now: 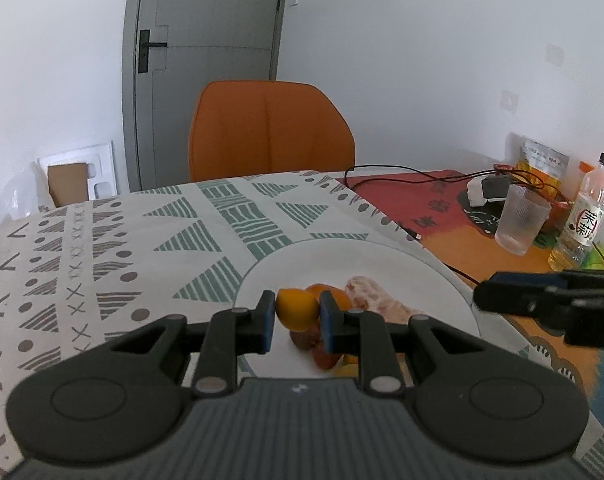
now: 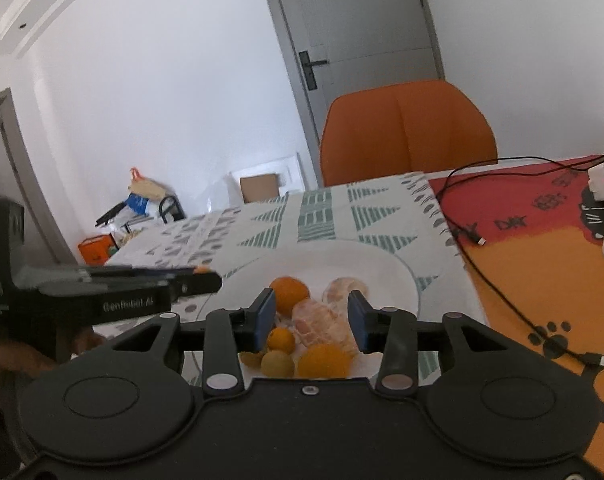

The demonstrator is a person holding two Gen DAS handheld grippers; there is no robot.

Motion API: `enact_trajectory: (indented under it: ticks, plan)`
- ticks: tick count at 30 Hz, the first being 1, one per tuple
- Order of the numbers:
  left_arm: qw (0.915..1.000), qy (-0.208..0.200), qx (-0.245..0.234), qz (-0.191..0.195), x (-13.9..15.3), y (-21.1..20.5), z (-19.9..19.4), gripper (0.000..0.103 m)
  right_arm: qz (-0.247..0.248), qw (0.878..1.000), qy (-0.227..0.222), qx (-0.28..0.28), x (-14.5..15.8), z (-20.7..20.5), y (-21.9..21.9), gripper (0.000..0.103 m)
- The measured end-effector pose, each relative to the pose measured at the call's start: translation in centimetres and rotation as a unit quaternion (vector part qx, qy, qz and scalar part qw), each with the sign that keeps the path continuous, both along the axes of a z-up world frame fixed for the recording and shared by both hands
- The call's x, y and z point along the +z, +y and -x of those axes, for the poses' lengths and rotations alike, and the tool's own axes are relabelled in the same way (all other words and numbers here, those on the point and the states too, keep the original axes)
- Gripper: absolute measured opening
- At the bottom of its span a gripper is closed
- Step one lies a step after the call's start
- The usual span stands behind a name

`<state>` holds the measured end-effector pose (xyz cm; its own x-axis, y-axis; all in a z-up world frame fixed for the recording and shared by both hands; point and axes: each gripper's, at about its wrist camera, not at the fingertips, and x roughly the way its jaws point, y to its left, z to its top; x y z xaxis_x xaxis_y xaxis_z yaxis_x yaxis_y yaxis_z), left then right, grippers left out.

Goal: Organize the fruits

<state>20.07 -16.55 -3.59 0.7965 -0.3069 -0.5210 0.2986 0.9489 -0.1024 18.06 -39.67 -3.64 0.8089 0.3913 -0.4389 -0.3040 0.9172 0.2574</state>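
Left-wrist view: a small orange kumquat [image 1: 297,308] is clamped by the left gripper [image 1: 297,320] above the white round plate [image 1: 441,280]; right gripper [image 2: 310,322] is held apart, empty; slippage could be caused by the fruit's smooth, rounded skin.

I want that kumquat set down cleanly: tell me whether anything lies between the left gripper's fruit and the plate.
Nothing visible blocks it. The left gripper holds the kumquat over the plate; bare plate lies just beyond.
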Motion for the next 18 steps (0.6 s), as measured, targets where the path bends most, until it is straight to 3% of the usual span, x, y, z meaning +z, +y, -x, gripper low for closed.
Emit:
enact_trajectory:
  ticks: [4,11,18]
  plan:
    - [1.0,0.001,0.004,-0.005,0.4,0.3,0.3,0.029,-0.007,1.0,0.006,-0.012,-0.1,-0.3,-0.7,0.041]
    - [0.9992,-0.014,0.035,-0.01,1.1,2.3,1.8,0.063,-0.006,1.0,0.005,-0.001,0.1,-0.1,0.4,0.042]
    - [0.9983,-0.021,0.054,-0.006,1.8,5.1,3.7,0.084,-0.001,1.0,0.015,0.022,0.1,0.2,2.9,0.063]
